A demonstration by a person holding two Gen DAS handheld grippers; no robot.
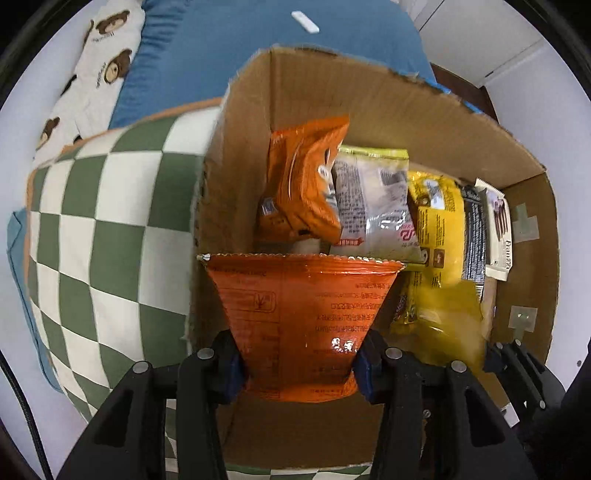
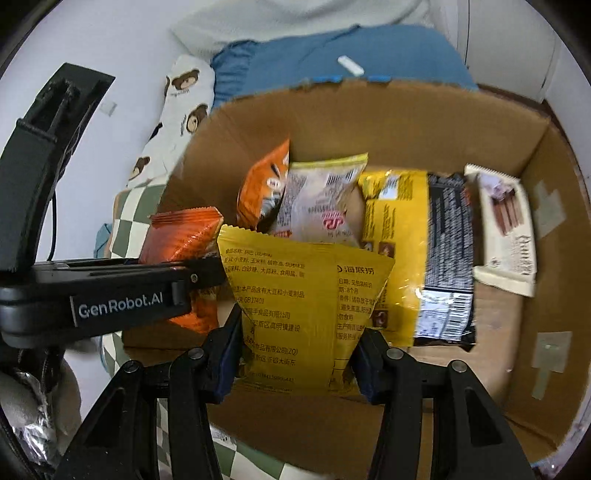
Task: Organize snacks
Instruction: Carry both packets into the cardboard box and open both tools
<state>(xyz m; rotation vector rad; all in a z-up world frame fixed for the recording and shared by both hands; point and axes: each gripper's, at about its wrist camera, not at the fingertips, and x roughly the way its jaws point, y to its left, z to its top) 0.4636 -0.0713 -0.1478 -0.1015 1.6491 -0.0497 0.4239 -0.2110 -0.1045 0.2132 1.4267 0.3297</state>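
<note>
Left tongs (image 1: 299, 363) clamp an orange snack bag (image 1: 301, 317), both pads pressed into its lower sides, bag flaring upward above the fingers. Right tongs (image 2: 295, 363) hold a yellow snack bag (image 2: 303, 306) between the pads, which touch its sides; grip looks like it's on, bag upright. Both bags sit over the near end of the cardboard box (image 2: 388, 122), the orange one at the box's left wall, the yellow one just right of it. In the right wrist view the left tongs reach across from the left with the orange bag right beside the yellow bag.

Inside the box, standing in a row toward the far wall: another orange pack (image 1: 303, 184) leftmost, a pale clear-window pack (image 1: 373, 199) touching it, a yellow-and-black pack (image 1: 447, 229) next, a white chocolate-stick pack (image 1: 498, 232) at the right end. Bare cardboard floor right of the row, with tape patches on the box's right wall.

Box rests on a bed: green-white checkered cushion (image 1: 103, 221) against the box's left side, bear-print pillow (image 1: 103, 70) beyond it, blue bedding (image 1: 229, 48) behind the box with a small white object (image 1: 304, 21) lying on it
</note>
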